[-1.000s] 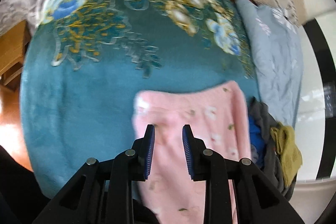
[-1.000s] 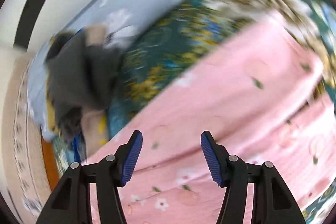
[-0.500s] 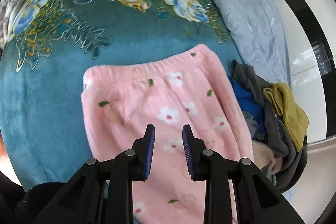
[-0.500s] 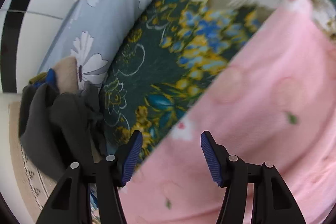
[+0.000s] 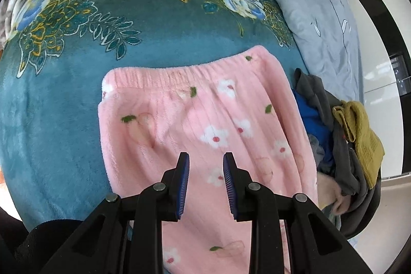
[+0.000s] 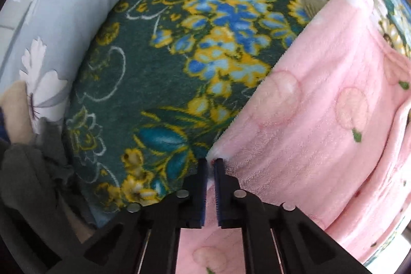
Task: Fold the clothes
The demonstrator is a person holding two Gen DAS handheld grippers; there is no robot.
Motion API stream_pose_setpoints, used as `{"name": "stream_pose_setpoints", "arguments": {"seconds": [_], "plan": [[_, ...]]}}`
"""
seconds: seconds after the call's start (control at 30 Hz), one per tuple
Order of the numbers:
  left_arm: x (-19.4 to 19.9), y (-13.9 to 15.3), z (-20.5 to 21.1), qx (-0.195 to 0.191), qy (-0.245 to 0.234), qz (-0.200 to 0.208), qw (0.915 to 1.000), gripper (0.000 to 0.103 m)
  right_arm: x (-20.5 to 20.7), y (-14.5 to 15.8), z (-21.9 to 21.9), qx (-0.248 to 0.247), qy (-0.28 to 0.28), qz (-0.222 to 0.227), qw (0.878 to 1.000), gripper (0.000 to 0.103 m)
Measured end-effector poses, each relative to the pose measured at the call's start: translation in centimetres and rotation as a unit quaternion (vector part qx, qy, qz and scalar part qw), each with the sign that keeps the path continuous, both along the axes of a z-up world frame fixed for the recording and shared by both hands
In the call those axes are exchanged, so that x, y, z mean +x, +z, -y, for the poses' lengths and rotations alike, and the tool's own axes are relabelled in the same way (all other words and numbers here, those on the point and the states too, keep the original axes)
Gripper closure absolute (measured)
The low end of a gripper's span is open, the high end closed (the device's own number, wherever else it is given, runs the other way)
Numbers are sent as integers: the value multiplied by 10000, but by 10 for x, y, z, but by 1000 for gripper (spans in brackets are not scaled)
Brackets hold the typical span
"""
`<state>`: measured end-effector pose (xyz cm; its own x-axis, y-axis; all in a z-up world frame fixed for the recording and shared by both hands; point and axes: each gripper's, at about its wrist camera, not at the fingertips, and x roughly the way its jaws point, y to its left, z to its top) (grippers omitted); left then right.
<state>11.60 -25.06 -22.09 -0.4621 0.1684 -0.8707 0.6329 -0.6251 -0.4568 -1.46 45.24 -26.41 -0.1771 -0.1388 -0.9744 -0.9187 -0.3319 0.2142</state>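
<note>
The pink fleece trousers [image 5: 205, 125] lie spread on the teal flowered blanket [image 5: 77, 84], waistband at the far end and the legs running toward the near edge, where they pass out of sight beneath the grippers. The right gripper [image 6: 210, 163] is clamped on the trousers' right-hand edge, a small tuft of pink pile showing between its blue pads. The left gripper [image 5: 206, 163] hovers over the middle of the garment with its fingers apart and nothing between them. The right-hand bite looks shallow: only the fringe of the fleece sits in the pads, so a quick pull could strip the cloth out, or lift one layer and leave the one beneath behind, giving a skewed fold. Plush fabric on a plush blanket is likely to drag, so the garment may bunch or carry the blanket up with it. With the left gripper holding nothing, the far side has no anchor and could slide. Just right of the trousers sits a heap of dark clothes [image 5: 344, 163] with a mustard piece [image 5: 362, 135] on top, close enough for a swung edge to catch. Beyond it lies a pale blue flowered quilt [image 5: 321, 17], then a light wall; a wooden bed frame shows at the far edge.
</note>
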Motion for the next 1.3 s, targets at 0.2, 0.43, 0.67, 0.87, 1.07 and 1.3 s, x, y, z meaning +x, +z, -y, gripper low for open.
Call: {"name": "stream_pose_setpoints", "arguments": {"seconds": [0.2, 0.43, 0.67, 0.87, 1.07, 1.3], "plan": [[-7, -4, 0, 156, -56, 60, 9998, 76, 50, 44, -10, -222, 331, -1797, 9829, 100], [-44, 2, -31, 922, -356, -354, 9945, 76, 129, 50, -1, -373, 515, -2279, 9716, 100], [-94, -3, -82, 1331, -852, -281, 9870, 59, 200, 29, 12, -501, 670, -1947, 9773, 100], [-120, -11, -105, 1426, -769, -49, 9868, 58, 209, 25, 18, -485, 884, -1825, 9780, 100], [-142, -19, -126, 1523, -839, 340, 9842, 58, 211, 25, 20, -487, 1004, -1768, 9779, 100], [-153, -27, -148, 587, -1303, 1053, 9841, 62, 216, 25, 24, -512, 1087, -1697, 9781, 100]]}}
